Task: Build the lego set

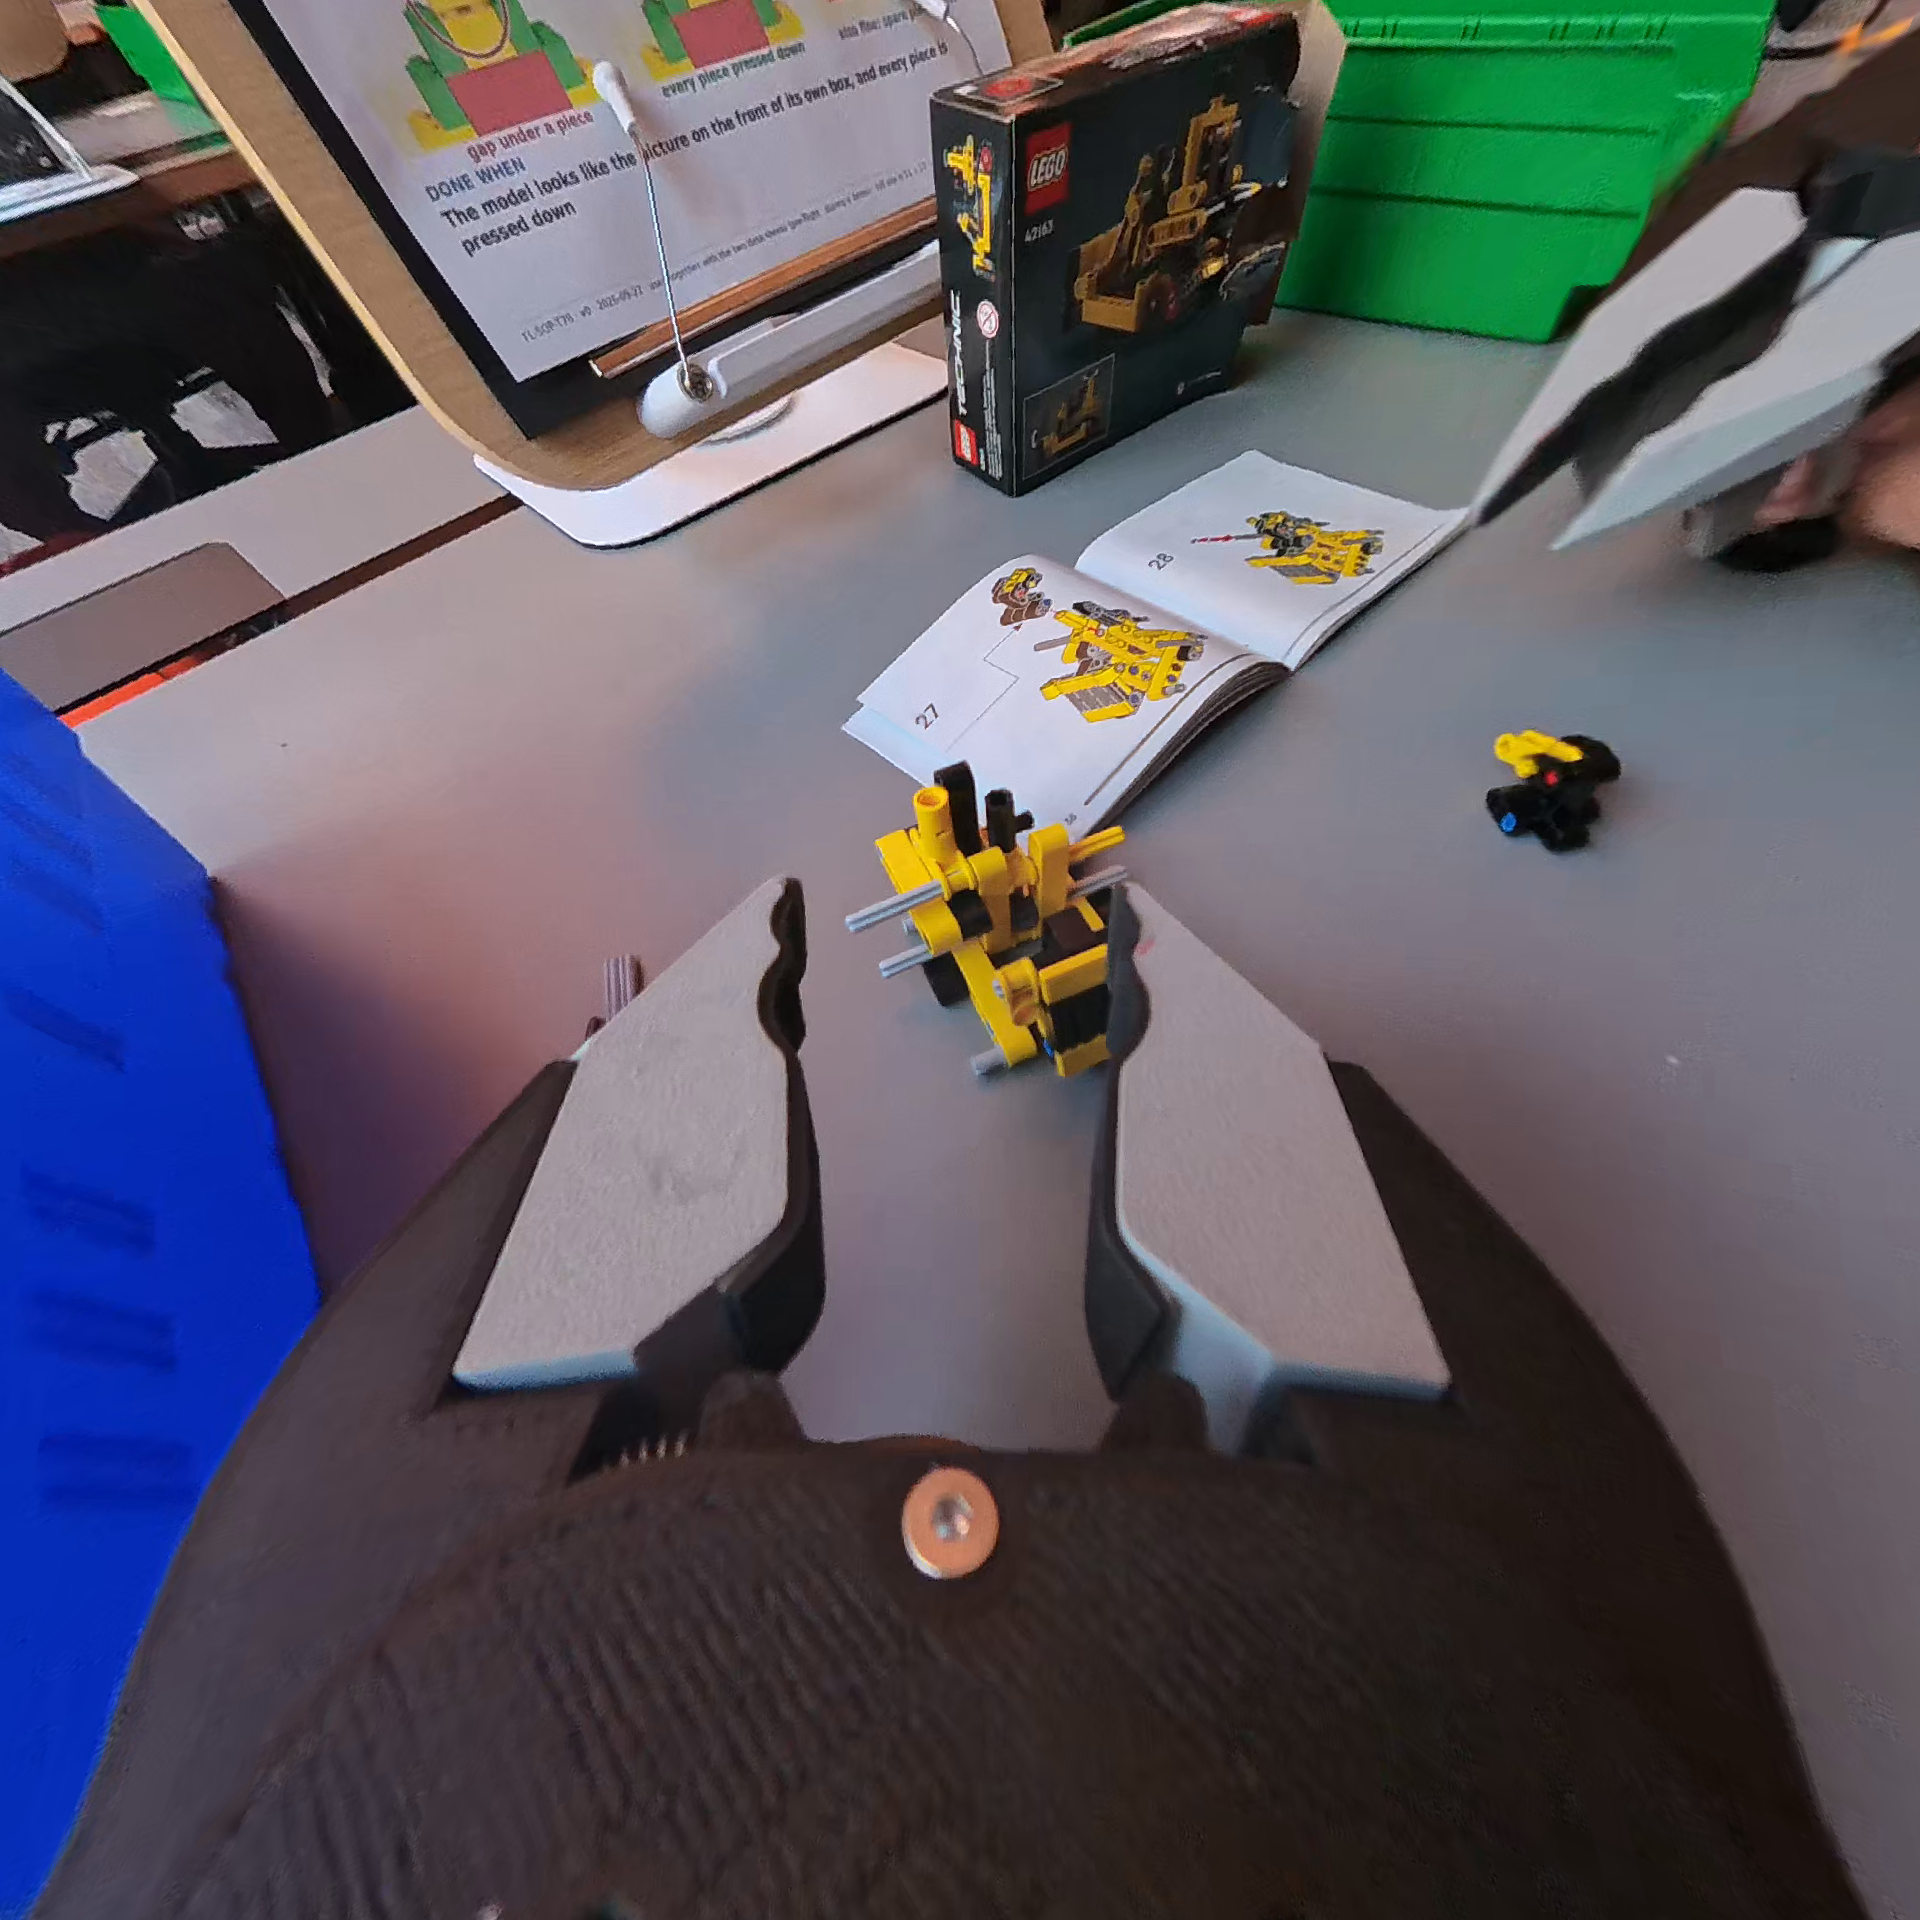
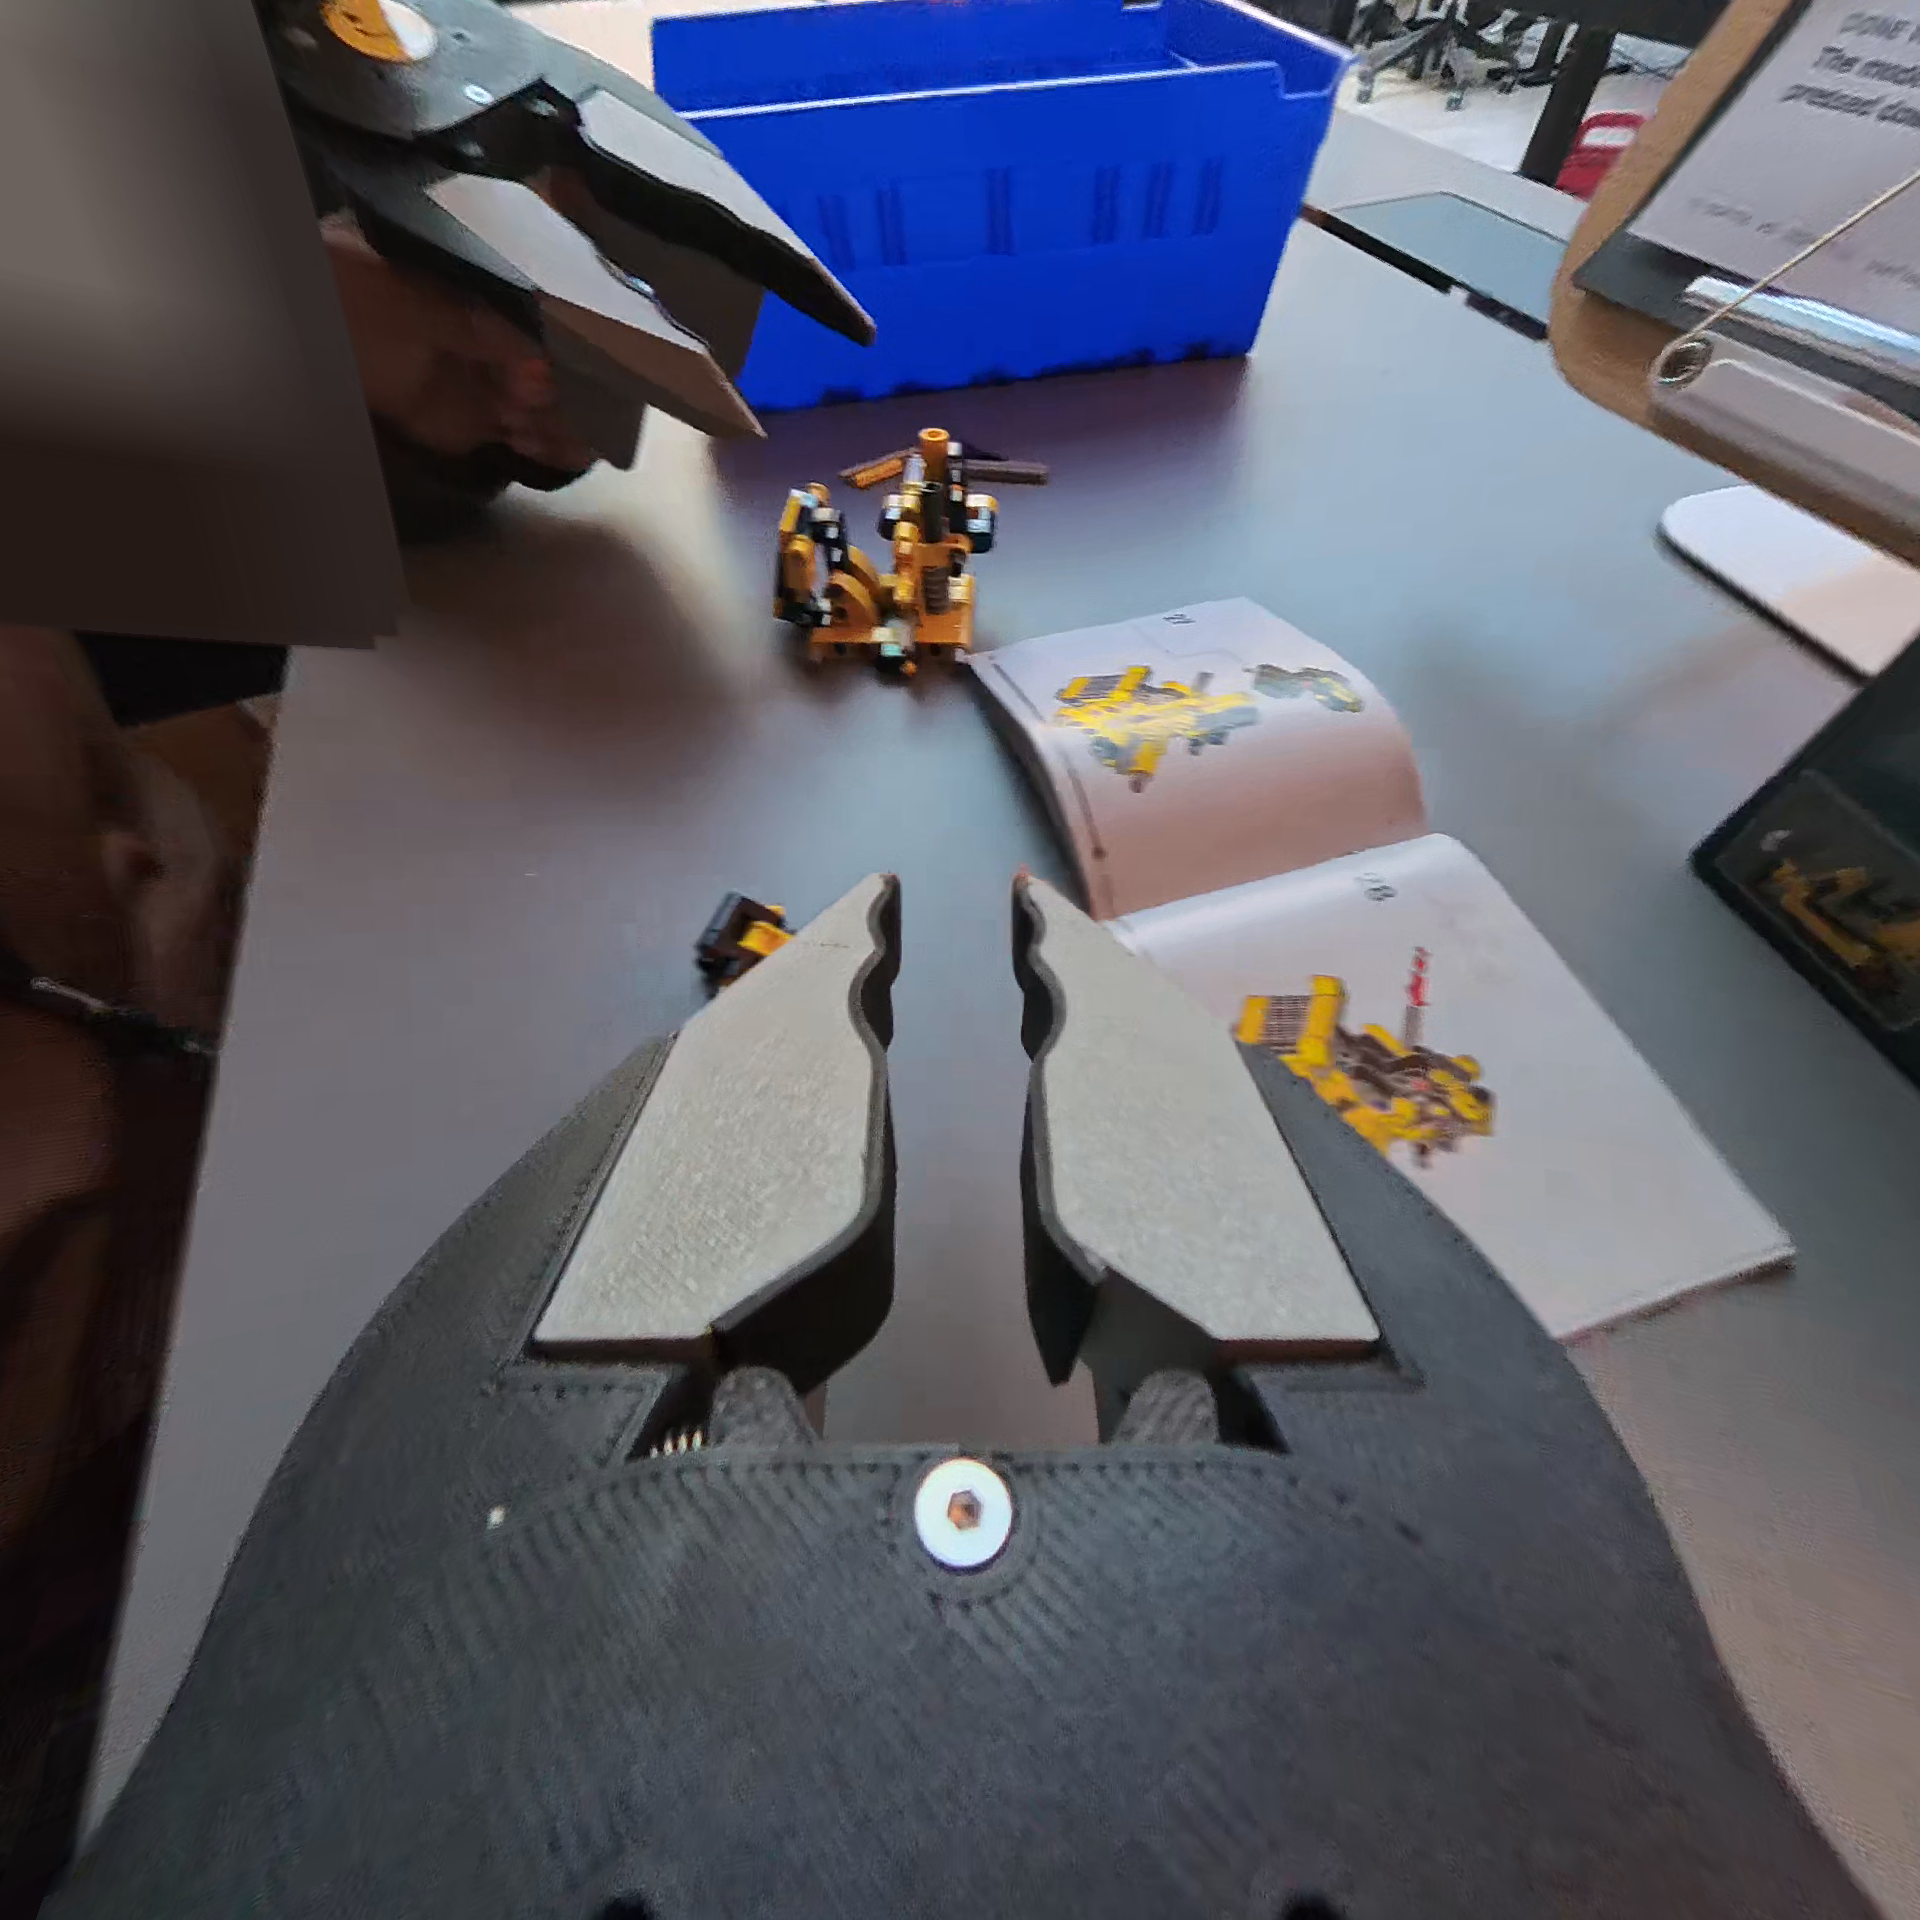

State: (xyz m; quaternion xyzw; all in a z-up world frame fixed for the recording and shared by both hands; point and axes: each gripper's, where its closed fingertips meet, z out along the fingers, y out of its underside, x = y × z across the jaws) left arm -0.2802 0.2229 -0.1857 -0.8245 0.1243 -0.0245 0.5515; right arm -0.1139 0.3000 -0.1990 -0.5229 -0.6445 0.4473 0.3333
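The partly built yellow and black lego model (image 1: 997,935) stands on the grey table (image 1: 520,779), just ahead of my left gripper (image 1: 956,904). That gripper is open and empty, with its right fingertip close beside the model. The right wrist view shows the model (image 2: 883,561) with the left gripper (image 2: 810,384) hovering above and left of it, apart. A small black and yellow sub-assembly (image 1: 1553,790) lies to the right. My right gripper (image 2: 956,883) is slightly open and empty, above the table with the sub-assembly (image 2: 738,935) just left of its left finger. It also shows in the left wrist view (image 1: 1714,395).
The open instruction booklet (image 1: 1143,644) lies behind the model, and the set's box (image 1: 1112,239) stands beyond it. A green bin (image 1: 1507,156) is at the back right, a blue bin (image 2: 997,208) to the left. A page stand (image 1: 623,260) is at the back. Dark loose pieces (image 2: 935,468) lie by the model. The left gripper's tips are roughly 20 cm from the right gripper's.
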